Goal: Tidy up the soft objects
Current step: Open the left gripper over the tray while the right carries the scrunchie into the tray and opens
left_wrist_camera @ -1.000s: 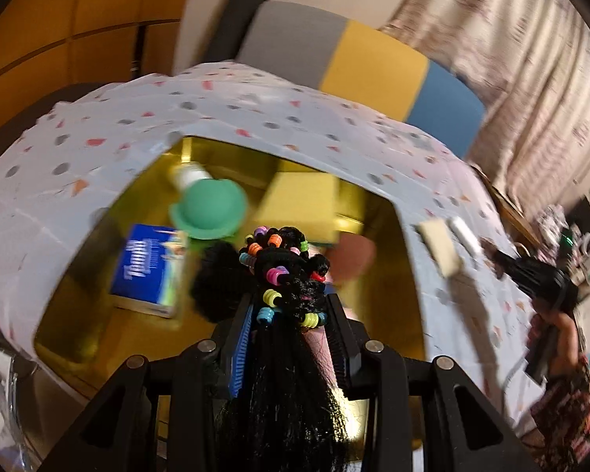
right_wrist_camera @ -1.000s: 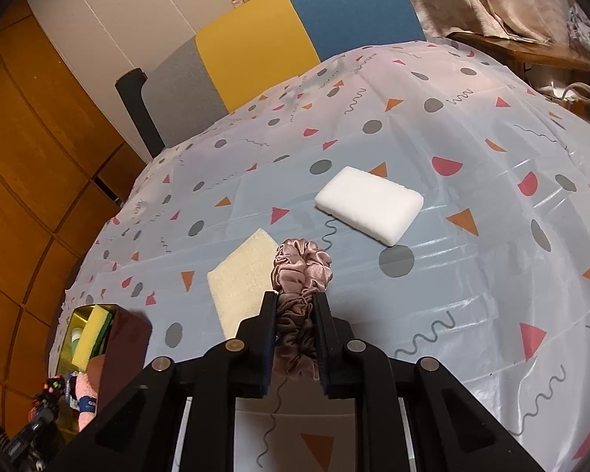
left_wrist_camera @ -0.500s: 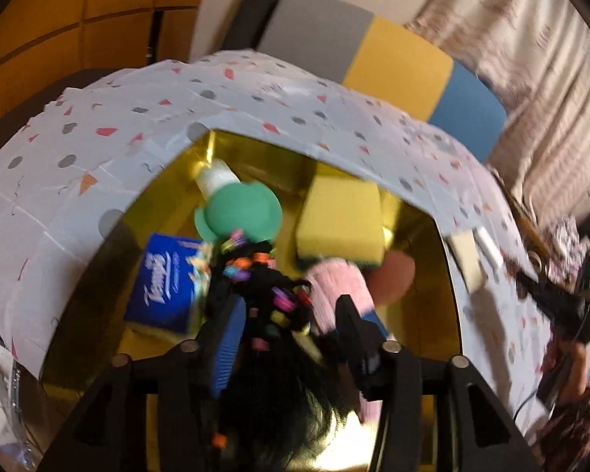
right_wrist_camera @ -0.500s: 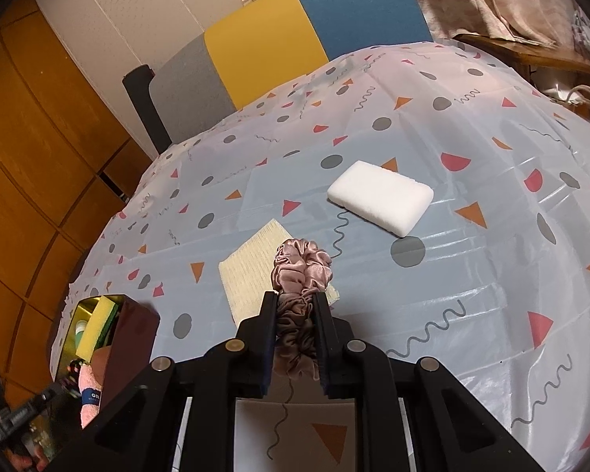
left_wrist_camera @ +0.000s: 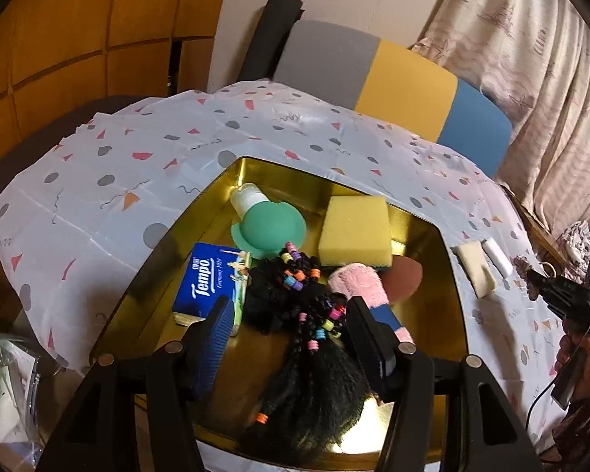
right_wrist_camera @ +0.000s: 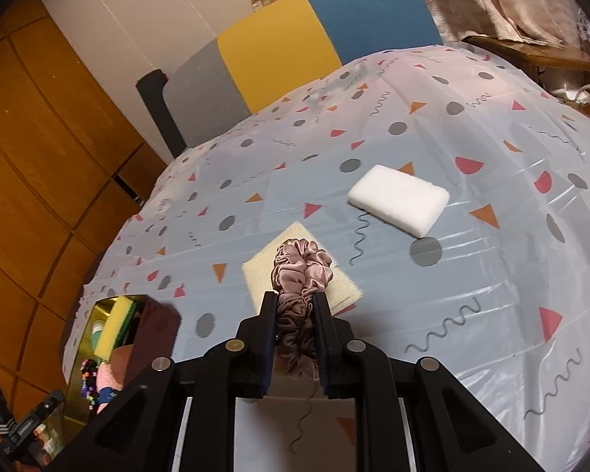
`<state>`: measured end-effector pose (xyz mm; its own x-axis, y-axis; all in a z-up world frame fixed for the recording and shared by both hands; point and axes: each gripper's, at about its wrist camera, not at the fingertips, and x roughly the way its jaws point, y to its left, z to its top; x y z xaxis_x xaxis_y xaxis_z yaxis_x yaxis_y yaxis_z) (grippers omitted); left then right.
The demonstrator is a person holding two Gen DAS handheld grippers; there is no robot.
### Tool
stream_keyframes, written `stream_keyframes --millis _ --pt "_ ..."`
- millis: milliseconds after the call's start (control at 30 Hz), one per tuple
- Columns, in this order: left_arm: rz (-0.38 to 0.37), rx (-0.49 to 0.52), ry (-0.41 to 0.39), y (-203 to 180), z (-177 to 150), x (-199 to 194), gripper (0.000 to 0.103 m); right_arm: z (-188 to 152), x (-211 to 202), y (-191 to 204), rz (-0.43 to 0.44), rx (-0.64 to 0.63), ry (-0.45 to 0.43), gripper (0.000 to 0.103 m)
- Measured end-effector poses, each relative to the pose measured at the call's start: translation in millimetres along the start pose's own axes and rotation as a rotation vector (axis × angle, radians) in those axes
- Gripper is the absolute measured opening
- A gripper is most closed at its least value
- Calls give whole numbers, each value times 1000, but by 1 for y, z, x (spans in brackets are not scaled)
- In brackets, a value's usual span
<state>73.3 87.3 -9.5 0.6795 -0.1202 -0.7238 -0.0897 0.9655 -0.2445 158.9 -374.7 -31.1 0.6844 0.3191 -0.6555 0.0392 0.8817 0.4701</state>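
- Between the spread fingers of the left gripper [left_wrist_camera: 291,326], whose jaws have just been opening, lies a black braided hairpiece with coloured beads [left_wrist_camera: 306,314]; neither pad presses on it, and it rests on the floor of the gold tray [left_wrist_camera: 432,259].
- Inside that tray, on the left: a blue Tempo tissue pack [left_wrist_camera: 208,279]; farther off, a green silicone cap [left_wrist_camera: 269,230] against a white bottle [left_wrist_camera: 247,198].
- Toward the far right of the tray sits a yellow sponge [left_wrist_camera: 354,230], with a pink-and-blue rolled cloth [left_wrist_camera: 364,287] and a brown round pad [left_wrist_camera: 403,281] just nearer.
- Right gripper [right_wrist_camera: 295,306]: fingers pressed tight on a mauve satin scrunchie [right_wrist_camera: 301,263], held above the patterned tablecloth [right_wrist_camera: 491,275].
- Under the scrunchie lies a cream cloth [right_wrist_camera: 263,271]; to the far right of it, apart, a white sponge block [right_wrist_camera: 399,198].
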Motion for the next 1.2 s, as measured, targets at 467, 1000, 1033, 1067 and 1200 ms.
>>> stream_keyframes --millis 467,1000,1033,1067,1200 --pt "-88 61 39 -23 -17 3 60 -69 -19 102 184 -124 46 18" --pt "-93 -19 24 12 -20 -1 60 -121 13 220 139 -289 133 22" --pt "-96 -30 28 15 -20 -1 60 -123 16 222 115 -296 131 23" --pt "-98 -36 30 16 -19 0 60 -125 20 225 77 -310 131 24" --pt "-108 -55 37 20 -19 1 60 -127 27 230 32 -331 126 40"
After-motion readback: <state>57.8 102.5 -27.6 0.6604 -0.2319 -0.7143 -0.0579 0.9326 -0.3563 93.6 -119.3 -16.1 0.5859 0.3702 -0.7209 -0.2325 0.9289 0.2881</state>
